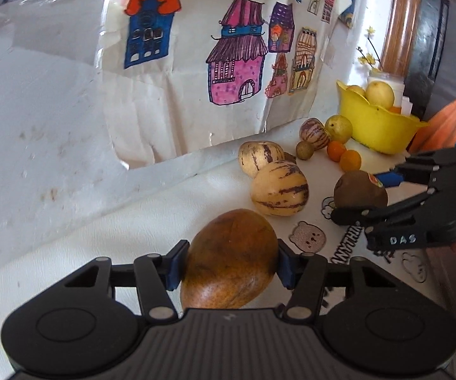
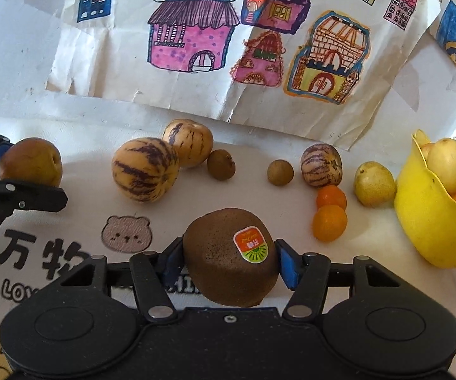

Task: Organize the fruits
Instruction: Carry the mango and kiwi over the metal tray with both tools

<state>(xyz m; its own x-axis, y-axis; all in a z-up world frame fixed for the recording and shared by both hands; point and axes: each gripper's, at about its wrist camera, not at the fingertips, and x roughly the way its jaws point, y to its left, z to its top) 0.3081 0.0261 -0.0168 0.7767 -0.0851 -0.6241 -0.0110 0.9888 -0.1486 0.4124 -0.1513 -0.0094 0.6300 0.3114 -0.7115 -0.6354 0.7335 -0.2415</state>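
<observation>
Fruit sits clamped in both tools. In the left wrist view, the left hand-held gripper has its blue pads pressed on either side of a brown-orange, oval, smooth-skinned fruit at lower centre, resting on the white tabletop. In the right wrist view, the right hand-held gripper grips a fuzzy brown kiwi with an orange-green sticker, also lower centre. Both tools angle downward toward the tabletop. Striped cream melons, small oranges and a yellow plastic bowl of pale fruit lie beyond, the bowl at far right and cut off by the frame edge. The kiwi's underside is hidden.
</observation>
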